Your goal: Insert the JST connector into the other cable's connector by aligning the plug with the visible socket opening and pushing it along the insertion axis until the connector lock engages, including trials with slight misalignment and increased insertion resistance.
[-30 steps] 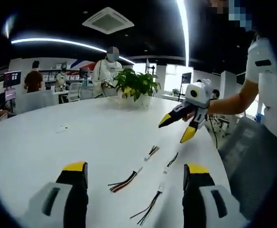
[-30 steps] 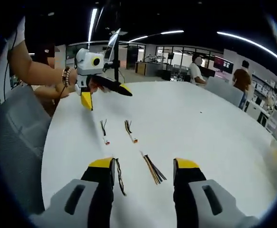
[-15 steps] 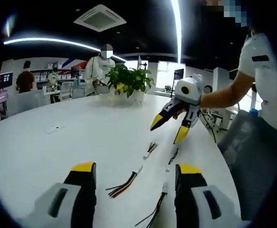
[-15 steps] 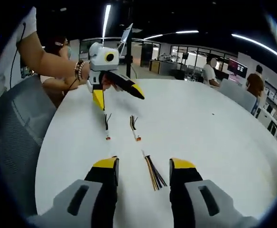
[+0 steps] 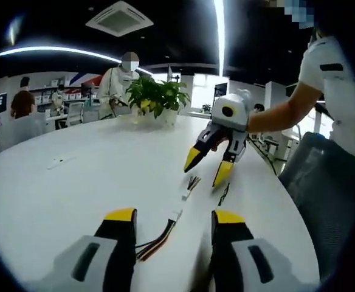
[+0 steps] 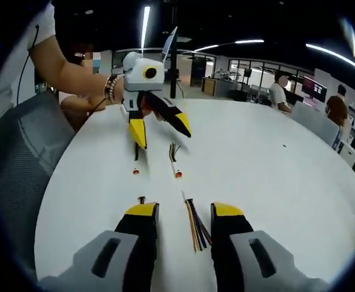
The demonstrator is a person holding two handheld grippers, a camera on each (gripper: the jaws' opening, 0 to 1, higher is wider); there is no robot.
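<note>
Both grippers, left (image 6: 160, 127) & right (image 5: 206, 166), angled down over cables (image 5: 165, 229) on table (image 5: 74, 188), jaws apart, empty.

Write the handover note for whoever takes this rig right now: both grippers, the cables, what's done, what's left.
Left hand-held gripper: open, holding nothing, low over the white table, with a multicoloured cable between its jaws.
Right hand-held gripper: open, holding nothing, with a multicoloured cable between its jaws too.
Two more short cables lie loose farther along the table, under the other gripper.
Done: nothing picked up, nothing mated.
Left: grasp a plug cable and a socket cable, align them, push until the lock engages.
</note>
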